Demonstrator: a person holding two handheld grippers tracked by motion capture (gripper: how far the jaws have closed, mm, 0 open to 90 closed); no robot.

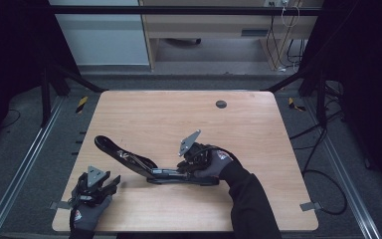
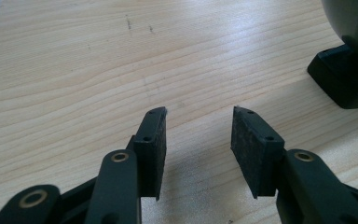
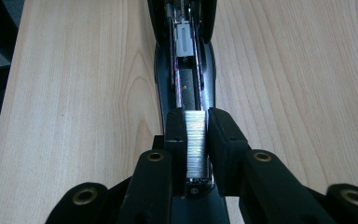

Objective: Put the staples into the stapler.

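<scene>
Stapler (image 1: pixel 144 167) lying opened out near the middle of the table (image 1: pixel 258 119), lid swung back toward the left and up, base stretched rightward under the right gripper (image 1: pixel 191 172). Strip of staples (image 3: pixel 196 140) pinched between the right gripper's pads, jaws narrow, poised right over the open magazine channel (image 3: pixel 186 88). Seen in the right gripper view: channel running straight ahead from the jaws, bare wood on both sides, table edge and dark floor at far left.

Left gripper (image 1: pixel 110 183) low at the table's near left corner, close to the front edge, jaws standing apart with nothing between, pads (image 2: pixel 151 149) just above bare wood. Stapler's black end (image 2: pixel 345 79) at the upper right of the left gripper view, apart from the jaws.

Plenty of open wood beyond the stapler toward the far edge, broken only by a small round grommet (image 1: pixel 221 104). Wide free stretch along the right side too. Tighter room at near left, between left gripper, stapler lid and table rim.
</scene>
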